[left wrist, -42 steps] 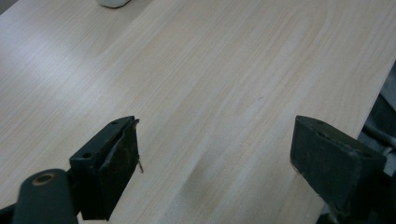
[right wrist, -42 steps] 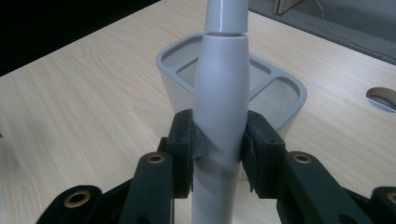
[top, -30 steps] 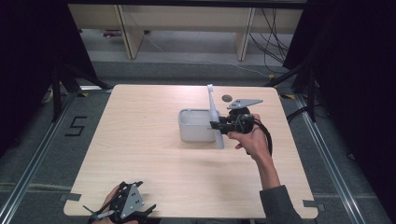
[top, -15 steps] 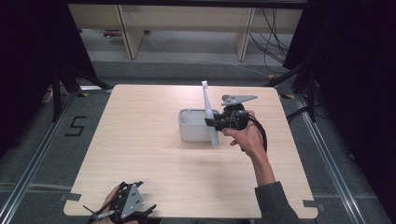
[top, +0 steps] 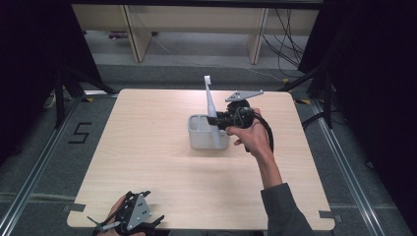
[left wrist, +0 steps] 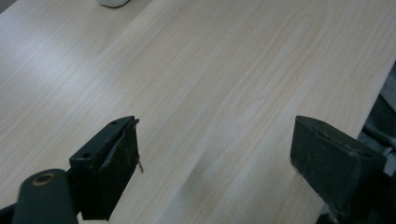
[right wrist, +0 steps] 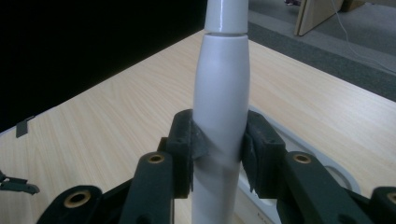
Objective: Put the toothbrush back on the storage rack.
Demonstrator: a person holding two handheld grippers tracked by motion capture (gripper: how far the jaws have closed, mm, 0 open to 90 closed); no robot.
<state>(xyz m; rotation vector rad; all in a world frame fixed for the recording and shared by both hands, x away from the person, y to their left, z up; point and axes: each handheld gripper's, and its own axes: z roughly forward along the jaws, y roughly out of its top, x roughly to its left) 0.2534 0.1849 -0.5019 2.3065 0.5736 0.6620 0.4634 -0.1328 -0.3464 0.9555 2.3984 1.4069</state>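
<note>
A long white toothbrush-like stick [top: 210, 101] stands nearly upright with its small head on top. My right gripper [top: 215, 119] is shut on its thick handle [right wrist: 220, 107], one pad on each side. Its lower end drops at the right part of a pale rectangular holder [top: 199, 138] in the middle of the table; whether it sits inside is not clear. That holder's rim [right wrist: 322, 161] also peeks out behind the jaws. My left gripper [top: 140, 204] rests at the table's near left edge, open [left wrist: 215, 149], with bare wood between its jaws.
The wooden table [top: 147, 147] stretches wide around the holder. A cable [top: 268, 135] loops from the right gripper over the hand. Wooden shelf legs [top: 135, 34] stand on the floor beyond the far edge. A white object's edge [left wrist: 112, 2] shows far ahead of the left gripper.
The right gripper has carried the white stick left and a little farther away, onto the holder's right part, and the stick stands more upright. The left gripper has stayed put.
</note>
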